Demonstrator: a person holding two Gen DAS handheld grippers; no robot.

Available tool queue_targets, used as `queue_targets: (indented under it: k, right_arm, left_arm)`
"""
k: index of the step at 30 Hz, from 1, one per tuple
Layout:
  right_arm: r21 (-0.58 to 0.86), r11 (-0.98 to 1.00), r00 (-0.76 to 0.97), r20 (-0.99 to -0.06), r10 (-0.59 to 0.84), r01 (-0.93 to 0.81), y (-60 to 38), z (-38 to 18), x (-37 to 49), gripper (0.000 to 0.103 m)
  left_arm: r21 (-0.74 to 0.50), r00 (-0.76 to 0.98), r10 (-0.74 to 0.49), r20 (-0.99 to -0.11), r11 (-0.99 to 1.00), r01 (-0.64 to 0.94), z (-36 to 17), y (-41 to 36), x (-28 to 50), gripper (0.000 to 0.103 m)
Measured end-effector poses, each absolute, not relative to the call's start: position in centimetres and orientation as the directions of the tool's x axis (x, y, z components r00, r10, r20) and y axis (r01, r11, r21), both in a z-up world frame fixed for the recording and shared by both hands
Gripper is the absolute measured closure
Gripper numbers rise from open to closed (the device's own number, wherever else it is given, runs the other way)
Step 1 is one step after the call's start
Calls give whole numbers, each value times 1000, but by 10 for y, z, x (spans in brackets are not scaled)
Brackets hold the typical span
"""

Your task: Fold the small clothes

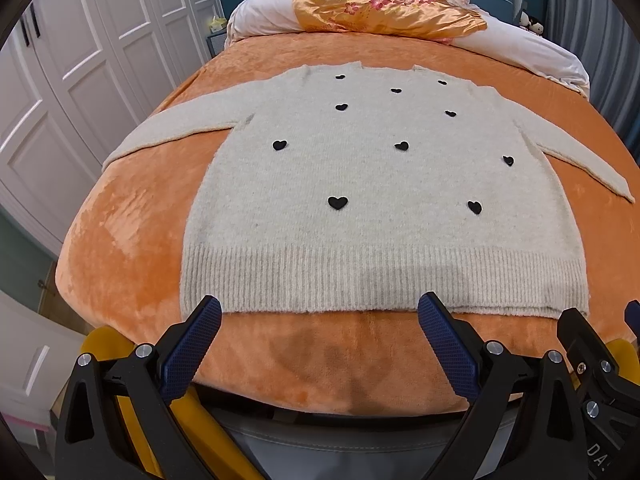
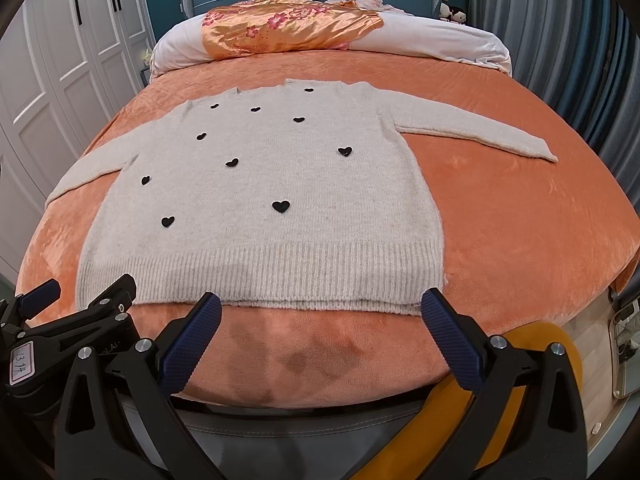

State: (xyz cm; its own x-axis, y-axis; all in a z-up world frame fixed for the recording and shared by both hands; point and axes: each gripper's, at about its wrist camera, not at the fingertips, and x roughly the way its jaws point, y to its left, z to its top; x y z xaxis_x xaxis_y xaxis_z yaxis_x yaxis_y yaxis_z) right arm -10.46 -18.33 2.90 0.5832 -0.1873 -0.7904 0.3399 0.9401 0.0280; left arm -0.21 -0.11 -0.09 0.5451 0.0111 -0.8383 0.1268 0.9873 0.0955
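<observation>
Plainly, both tools stood with their jaws spread wide and nothing between them. The left gripper (image 1: 320, 312) hung just short of the ribbed hem (image 1: 380, 276) of the sweater (image 1: 360, 168), its two blue pads framing the hem's left and middle stretch; the right gripper (image 2: 320, 308) hung the same way, its pads framing the hem's middle and right end. Neither pad seemed to touch the knit, though the fisheye made that hard to settle.

The cream sweater, dotted with black hearts, lay flat and face up on the orange blanket (image 1: 132, 240) of the bed, straight ahead of both grippers. Its long axis ran away from them, hem nearest and neckline (image 1: 384, 66) farthest. The sleeves stretched out sideways: the left sleeve (image 1: 168, 132) toward the wardrobe doors (image 1: 80, 60), the right sleeve (image 2: 480, 136) toward the curtain side. So each gripper sat nearer its own sleeve and its own hem corner, and a first fold would likely be a reach forward and outward, not across. Beyond the neckline lay a white duvet (image 1: 264, 12) under a gold floral cloth (image 1: 380, 8).
</observation>
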Motion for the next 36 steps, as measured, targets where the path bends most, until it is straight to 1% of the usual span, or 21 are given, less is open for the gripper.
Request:
queue_targets:
  k: [36]
  right_arm:
    - [25,939,577,-795,-189,342,-184,26,-106,5]
  left_arm:
    - [105,545,17,-838,986,129,-3,1,-3,7]
